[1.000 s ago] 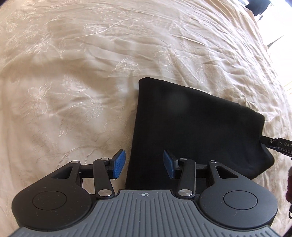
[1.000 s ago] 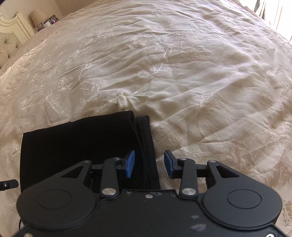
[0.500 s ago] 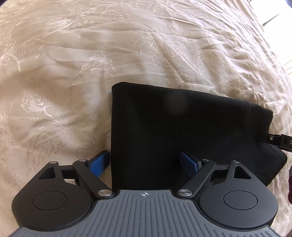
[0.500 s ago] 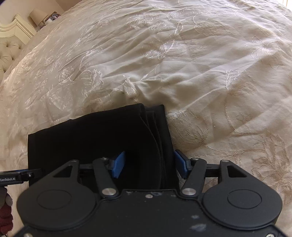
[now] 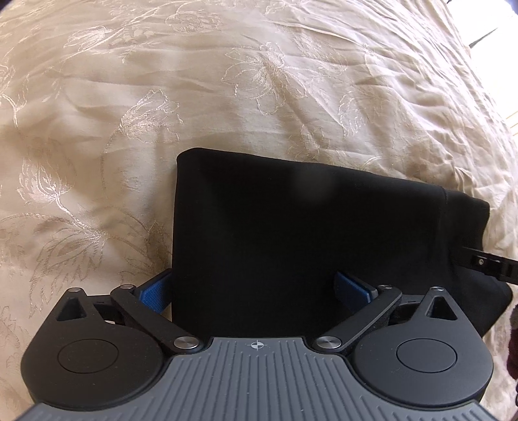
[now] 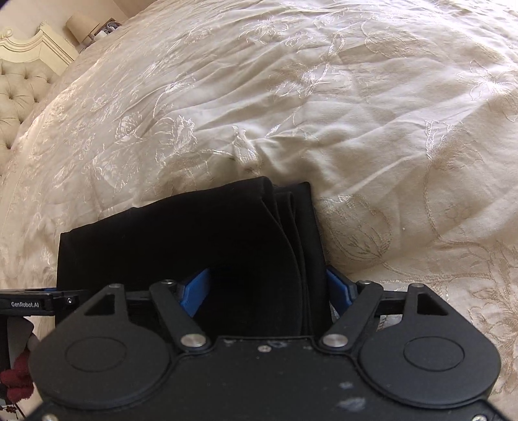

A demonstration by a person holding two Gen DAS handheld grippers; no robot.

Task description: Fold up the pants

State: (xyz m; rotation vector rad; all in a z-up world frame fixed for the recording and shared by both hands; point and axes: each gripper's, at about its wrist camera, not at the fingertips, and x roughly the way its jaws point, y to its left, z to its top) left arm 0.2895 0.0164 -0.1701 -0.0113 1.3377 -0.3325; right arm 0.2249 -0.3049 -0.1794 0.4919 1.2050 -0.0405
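Note:
Black pants (image 5: 307, 239) lie folded into a compact rectangle on the cream bedspread (image 5: 226, 81). My left gripper (image 5: 255, 291) is open wide, its blue pads straddling the near left end of the pants. In the right wrist view the pants (image 6: 194, 239) show stacked layered edges at their right side. My right gripper (image 6: 268, 291) is open wide, its pads straddling that layered right end. Each gripper's tip shows at the edge of the other's view.
The embroidered cream bedspread (image 6: 356, 113) stretches all around, wrinkled near the pants. A tufted headboard (image 6: 22, 87) and a lamp (image 6: 82, 27) stand at the far left in the right wrist view. A red-gloved hand (image 6: 19, 379) holds the left gripper.
Both grippers have opened from narrow to wide and moved closer down over the near edge of the pants. The pants have stayed put.

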